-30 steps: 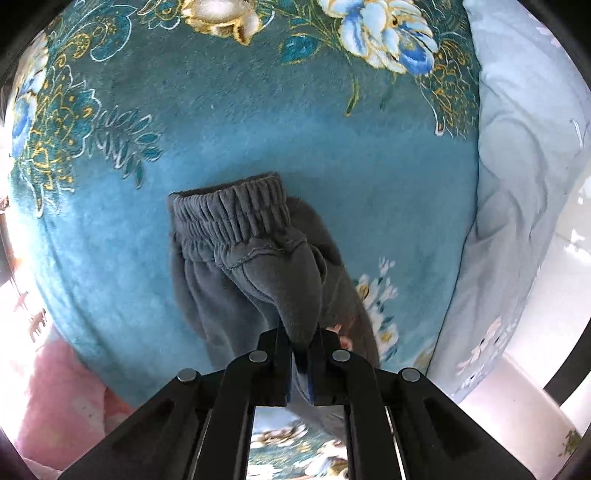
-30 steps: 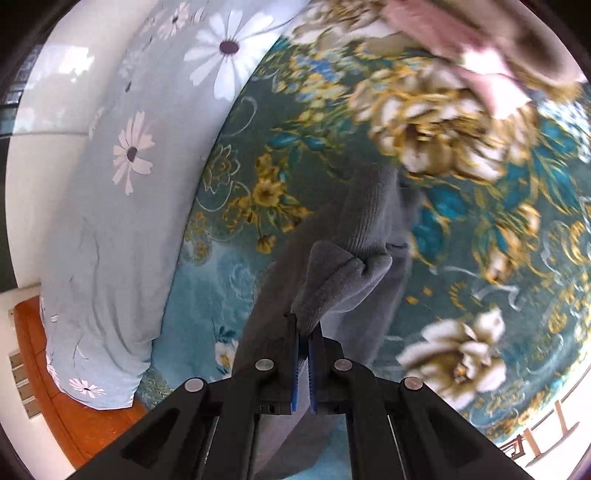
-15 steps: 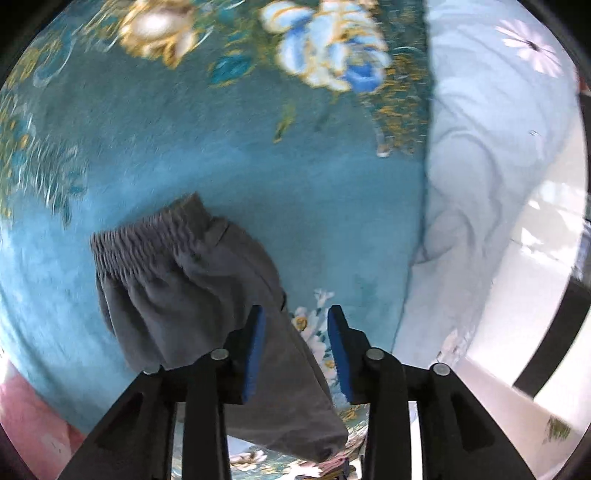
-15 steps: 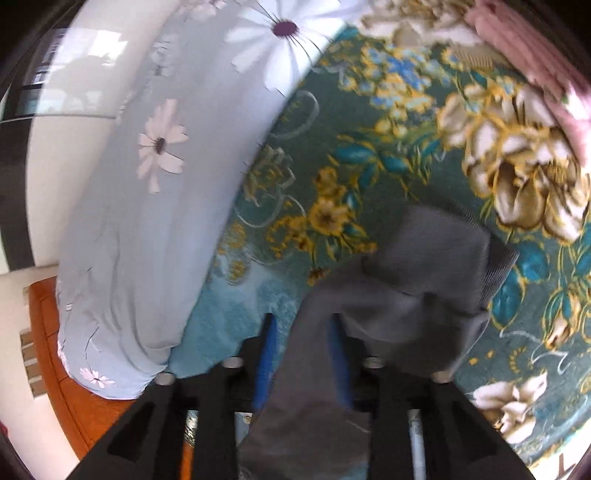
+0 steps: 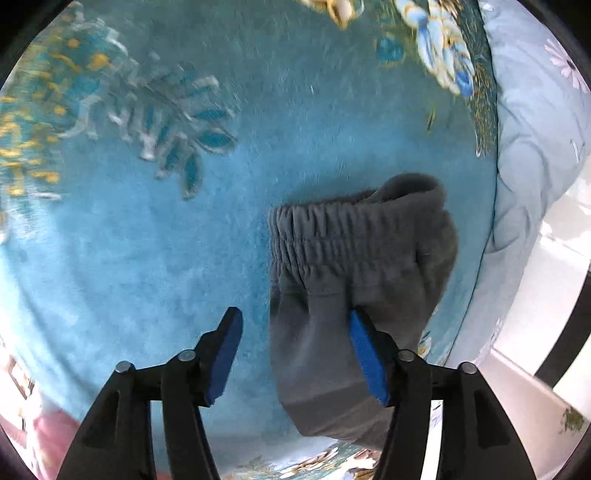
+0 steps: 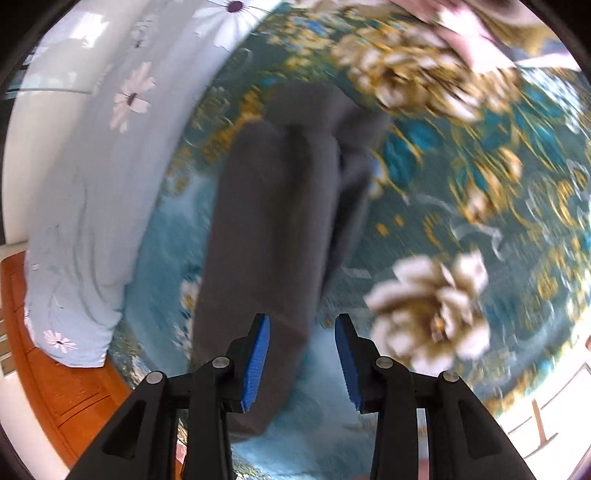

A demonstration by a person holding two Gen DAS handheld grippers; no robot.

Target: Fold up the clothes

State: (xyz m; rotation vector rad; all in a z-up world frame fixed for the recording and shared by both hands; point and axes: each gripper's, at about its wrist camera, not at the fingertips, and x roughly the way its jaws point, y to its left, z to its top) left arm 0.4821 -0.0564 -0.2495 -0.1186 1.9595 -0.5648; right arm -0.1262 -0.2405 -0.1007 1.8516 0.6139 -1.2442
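Observation:
A pair of grey sweatpants (image 5: pixel 354 280) lies folded on a teal floral blanket (image 5: pixel 155 236); its elastic waistband (image 5: pixel 332 229) faces away from me. My left gripper (image 5: pixel 295 350) is open and empty, hovering over the pants' near left part. In the right wrist view the same grey pants (image 6: pixel 280 229) lie lengthwise ahead, blurred. My right gripper (image 6: pixel 301 354) is open and empty just above the pants' near right edge.
A light blue daisy-print quilt (image 6: pixel 88 192) lies along the bed's edge, also at the right of the left wrist view (image 5: pixel 532 155). Pink cloth (image 6: pixel 476 33) lies at the far side. An orange wooden floor (image 6: pixel 55 365) shows beside the bed.
Both grippers were shut on the grey pants a second ago; both have opened and let go. The pants now lie folded on the blanket, and both grippers have shifted sideways.

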